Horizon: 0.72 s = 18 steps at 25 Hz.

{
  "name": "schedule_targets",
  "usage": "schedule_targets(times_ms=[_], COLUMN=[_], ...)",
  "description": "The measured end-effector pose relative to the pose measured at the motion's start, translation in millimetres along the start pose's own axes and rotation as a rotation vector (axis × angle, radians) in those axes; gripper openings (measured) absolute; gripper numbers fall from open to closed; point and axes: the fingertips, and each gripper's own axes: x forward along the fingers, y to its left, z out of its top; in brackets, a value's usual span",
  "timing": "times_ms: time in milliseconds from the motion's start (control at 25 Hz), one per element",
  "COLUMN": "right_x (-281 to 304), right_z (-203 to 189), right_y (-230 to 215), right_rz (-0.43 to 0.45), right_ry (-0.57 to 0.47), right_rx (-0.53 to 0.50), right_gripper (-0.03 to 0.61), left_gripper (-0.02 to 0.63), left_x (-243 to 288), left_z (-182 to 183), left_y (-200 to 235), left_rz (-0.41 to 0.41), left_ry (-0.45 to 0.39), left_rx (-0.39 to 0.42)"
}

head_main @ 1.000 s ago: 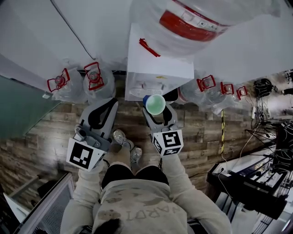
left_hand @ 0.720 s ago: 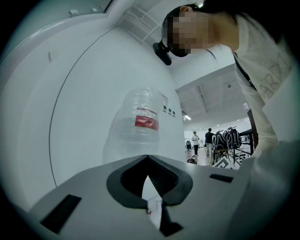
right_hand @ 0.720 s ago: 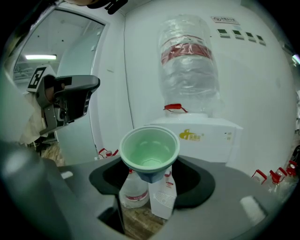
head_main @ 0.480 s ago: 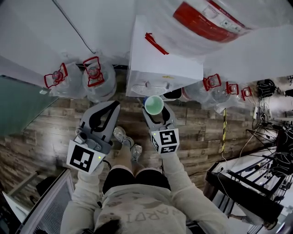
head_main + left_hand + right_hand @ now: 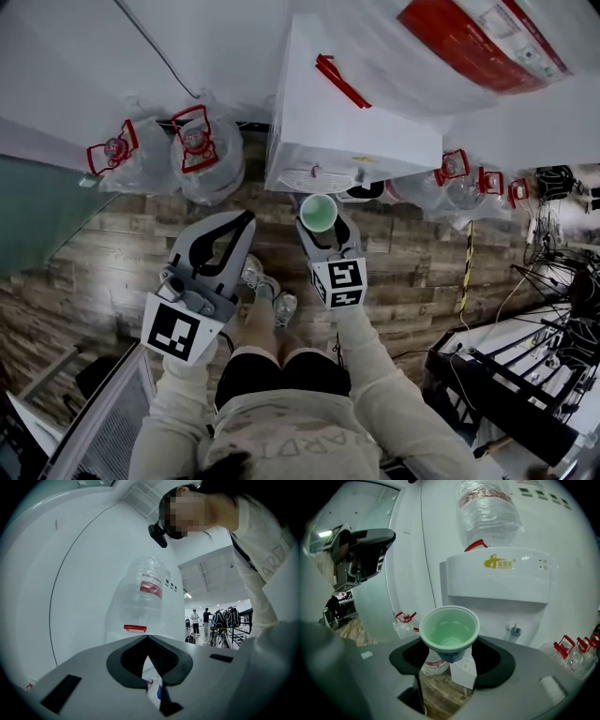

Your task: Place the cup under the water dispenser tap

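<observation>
The left gripper (image 5: pixel 239 227) is hanging over the wooden floor (image 5: pixel 122 253), its jaws clenched together on nothing. Beside it, the right gripper (image 5: pixel 320 230) is grasping the green cup (image 5: pixel 319 212) upright by its base, holding it just in front of the water dispenser (image 5: pixel 347 131), left of the tap (image 5: pixel 514 630) and not yet beneath it

The right fingers (image 5: pixel 497 660) hide the lower part of the cup (image 5: pixel 449 632) between them. Above the fingers in the head view, the bottle (image 5: pixel 478 42) on the dispenser (image 5: pixel 352 122) is cut off by the top edge. The left fingers (image 5: pixel 173 660) hide most of the dispenser's front. The people (image 5: pixel 206 620) far beyond them are too small to make out.
</observation>
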Motion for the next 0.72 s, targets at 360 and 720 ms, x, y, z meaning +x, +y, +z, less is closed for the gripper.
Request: schedule_targets(times_ms=[360,720], right_x=[39.0,78.6], right_z=[-45.7,-83.8], right_y=[-6.9,-23.2], right_rz=[-0.006,-0.034], right_ry=[0.083,0.143], right_rx=[0.014,0.046], right_gripper=[0.295,0.295], left_gripper=[0.005,0.005], left_x=[3.8,3.8], left_z=[-26.2,-49.4], left_y=[11.3,23.8], left_rz=[-0.019,-0.003], left_ry=[0.023,0.031], left_rx=[0.002,-0.012])
